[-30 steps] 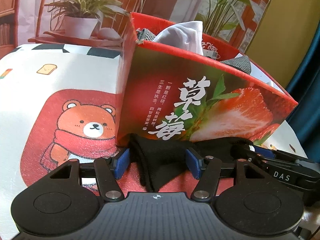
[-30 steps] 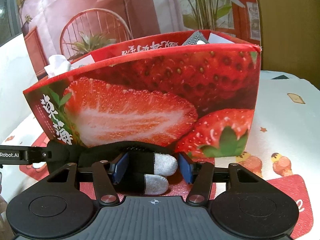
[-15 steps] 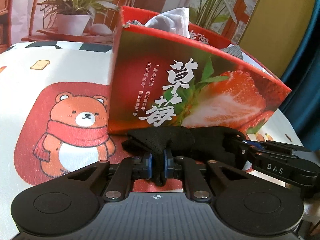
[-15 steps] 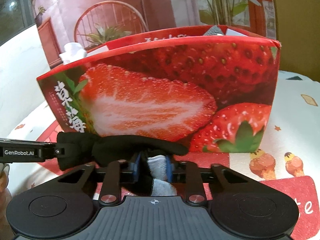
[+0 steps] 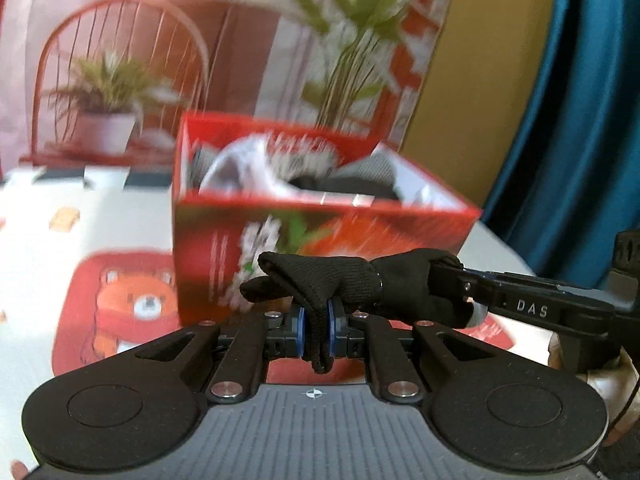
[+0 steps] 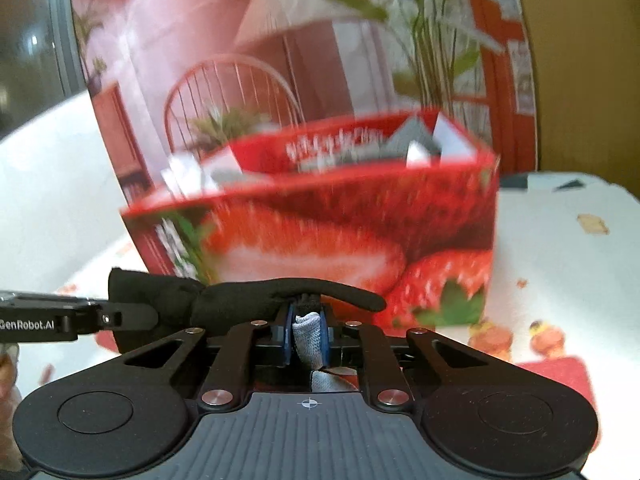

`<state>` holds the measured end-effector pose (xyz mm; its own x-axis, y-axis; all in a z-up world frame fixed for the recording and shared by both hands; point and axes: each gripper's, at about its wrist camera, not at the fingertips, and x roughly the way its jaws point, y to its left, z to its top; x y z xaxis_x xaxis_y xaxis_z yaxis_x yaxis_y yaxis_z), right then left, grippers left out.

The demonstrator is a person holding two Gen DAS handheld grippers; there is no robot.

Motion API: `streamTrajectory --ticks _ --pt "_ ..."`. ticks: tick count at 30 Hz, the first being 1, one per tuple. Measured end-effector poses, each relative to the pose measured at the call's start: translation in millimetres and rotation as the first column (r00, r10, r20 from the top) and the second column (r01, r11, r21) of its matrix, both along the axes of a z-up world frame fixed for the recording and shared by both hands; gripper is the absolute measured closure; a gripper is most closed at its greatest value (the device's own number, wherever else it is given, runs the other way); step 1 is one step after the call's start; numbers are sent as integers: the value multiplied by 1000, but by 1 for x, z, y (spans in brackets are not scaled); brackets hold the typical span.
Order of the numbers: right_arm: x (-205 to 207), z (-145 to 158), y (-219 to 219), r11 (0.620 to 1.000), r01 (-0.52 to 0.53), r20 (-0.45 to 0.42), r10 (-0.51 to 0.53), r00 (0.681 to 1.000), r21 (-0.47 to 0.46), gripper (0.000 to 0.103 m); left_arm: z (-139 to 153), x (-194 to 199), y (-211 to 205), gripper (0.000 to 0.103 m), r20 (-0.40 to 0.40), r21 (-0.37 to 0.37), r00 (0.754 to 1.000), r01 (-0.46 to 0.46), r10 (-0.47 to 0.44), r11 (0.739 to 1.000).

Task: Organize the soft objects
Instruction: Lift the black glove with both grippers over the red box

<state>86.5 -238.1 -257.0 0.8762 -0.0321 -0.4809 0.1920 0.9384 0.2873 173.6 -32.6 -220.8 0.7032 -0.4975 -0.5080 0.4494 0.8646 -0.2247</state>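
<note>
Gripping one black knitted sock (image 5: pixel 352 284) between them, the left claw (image 5: pixel 316 330) and right claw (image 6: pixel 307 338) are both clamping shut on it above the bench (image 5: pixel 32 216). The red strawberry-printed cardboard box (image 5: pixel 400 224) is already holding other soft items; this sock is not yet in.

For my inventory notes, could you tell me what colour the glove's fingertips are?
Grey, on a black glove; fingertips show best in the right wrist view.
</note>
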Motion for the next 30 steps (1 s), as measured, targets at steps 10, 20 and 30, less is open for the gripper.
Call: streamTrajectory --ticks 10,20,30 --pt "21 76 -24 998 -8 123 16 992 -62 91 63 31 -8 91 115 -35 993 -5 9 999" --pt "101 86 -48 994 34 39 -30 999 -105 91 67 112 -27 90 36 41 997 -74 73 996" --pt "153 43 -61 988 60 -113 -76 991 -143 91 34 157 -41 88 -34 144 997 -64 70 988"
